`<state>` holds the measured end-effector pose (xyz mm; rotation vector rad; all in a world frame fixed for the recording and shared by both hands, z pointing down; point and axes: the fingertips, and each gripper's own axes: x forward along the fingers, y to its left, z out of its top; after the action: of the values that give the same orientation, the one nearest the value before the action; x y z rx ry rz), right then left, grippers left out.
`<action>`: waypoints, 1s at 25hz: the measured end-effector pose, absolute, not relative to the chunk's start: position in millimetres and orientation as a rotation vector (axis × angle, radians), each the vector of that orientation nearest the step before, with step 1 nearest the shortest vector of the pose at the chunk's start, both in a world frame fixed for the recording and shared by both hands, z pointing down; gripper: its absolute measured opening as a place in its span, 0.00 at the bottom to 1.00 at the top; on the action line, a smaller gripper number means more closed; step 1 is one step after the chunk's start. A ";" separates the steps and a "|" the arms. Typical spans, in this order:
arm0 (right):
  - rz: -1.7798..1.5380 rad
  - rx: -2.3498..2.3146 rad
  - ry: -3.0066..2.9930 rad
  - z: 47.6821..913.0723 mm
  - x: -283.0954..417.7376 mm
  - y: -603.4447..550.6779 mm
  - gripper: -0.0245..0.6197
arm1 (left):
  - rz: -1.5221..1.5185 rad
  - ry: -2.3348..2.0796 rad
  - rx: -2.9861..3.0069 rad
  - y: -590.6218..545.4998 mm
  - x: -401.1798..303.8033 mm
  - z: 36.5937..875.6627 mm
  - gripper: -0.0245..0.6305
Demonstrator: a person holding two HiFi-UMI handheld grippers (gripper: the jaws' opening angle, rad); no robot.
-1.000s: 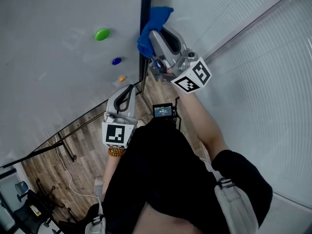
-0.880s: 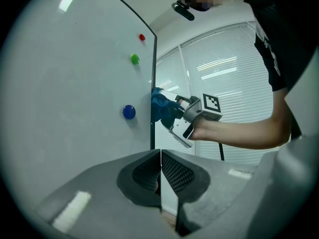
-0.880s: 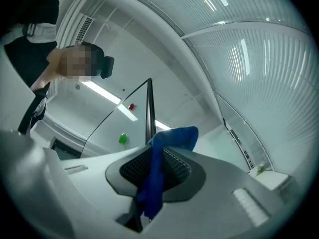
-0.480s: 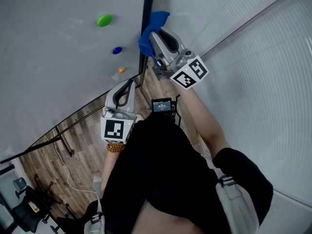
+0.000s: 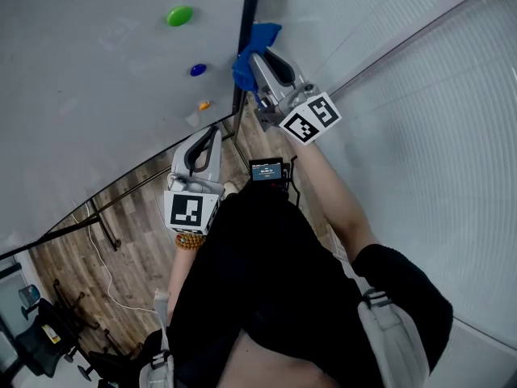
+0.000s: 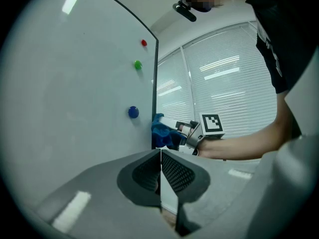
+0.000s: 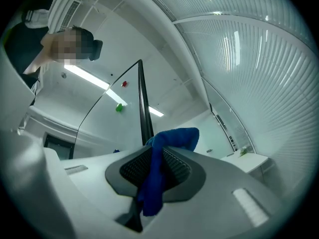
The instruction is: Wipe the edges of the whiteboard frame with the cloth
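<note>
The right tool [image 5: 254, 58] is clamped on a blue cloth [image 5: 257, 40]. In the right gripper view the cloth runs down between the two ribbed pads and bunches up in a fold beyond their tips. That bunched end sits against the black vertical edge of the whiteboard frame [image 5: 247, 18], at the right side of the whiteboard [image 5: 97, 79]. In the left gripper view the cloth overlaps the same dark edge, with the right tool just to its right.

The left tool [image 5: 215, 132] is lower and nearer to the person, left of the right tool and apart from it. It points toward the board's lower right corner. Its jaws are pressed together with nothing held between them.

On the white surface of the board, left of the frame edge, three magnets lie in a loose line: a green magnet [image 5: 179, 15] farthest, a blue magnet [image 5: 198, 69] nearer, and a small orange magnet [image 5: 204, 105] nearest the lower corner. The left gripper view also shows a red magnet [image 6: 144, 43] above the green one.

Right of the board runs a wall of white blinds [image 5: 436, 136]. Below the board lies a wooden floor [image 5: 121, 241]. A small device with a lit screen [image 5: 266, 169] sits at the person's waist, between the two forearms.
</note>
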<state>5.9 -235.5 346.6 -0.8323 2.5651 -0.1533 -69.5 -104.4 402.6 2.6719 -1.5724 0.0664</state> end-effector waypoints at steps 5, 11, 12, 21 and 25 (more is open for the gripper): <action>-0.250 -0.843 2.551 356.0 10.6 -231.0 0.17 | 0.056 -1.582 2.675 -92.9 -66.0 399.3 0.04; -0.318 -0.850 2.553 367.5 7.4 -234.4 0.17 | 0.056 -1.584 2.677 -93.6 -67.5 399.7 0.04; -0.326 -0.848 2.551 368.9 7.8 -234.5 0.17 | 0.058 -1.588 2.677 -93.6 -67.8 400.0 0.04; -0.300 -0.865 2.554 378.7 8.8 -226.2 0.17 | 0.060 -1.601 2.678 -94.7 -69.9 401.4 0.04; -0.266 -0.871 2.590 382.6 7.5 -222.7 0.17 | 0.061 -1.594 2.677 -96.8 -67.0 399.3 0.04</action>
<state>7.5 -222.7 382.6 -0.8706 2.5901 -0.2656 -67.0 -96.8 399.3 2.6773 -1.5944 0.0614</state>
